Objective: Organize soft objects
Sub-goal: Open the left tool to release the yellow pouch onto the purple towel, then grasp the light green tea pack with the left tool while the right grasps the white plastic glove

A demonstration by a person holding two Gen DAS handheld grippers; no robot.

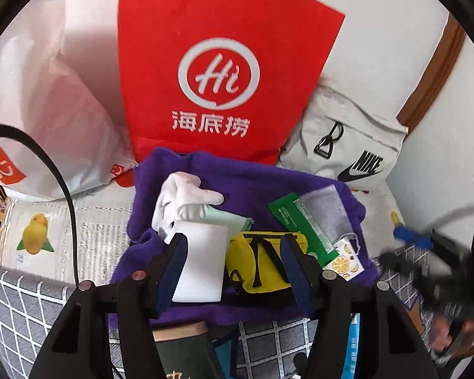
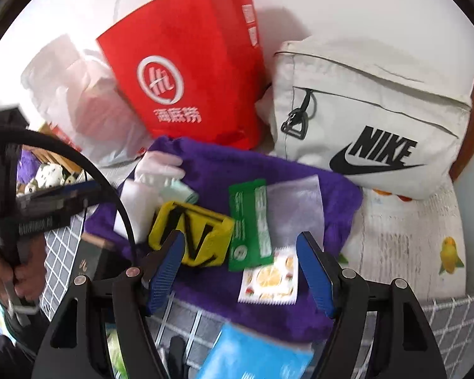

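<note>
— Towel is lying spread under everything, probably serving as a gathering spot: glove, sponge, yellow pouch and packets are sitting on it.

— Are the tongs gripping anything?

— No. Left tongs are hanging released over sponge and pouch; right tongs are gaping around the lemon packet. Only the right view is showing a blue packet below.
</note>
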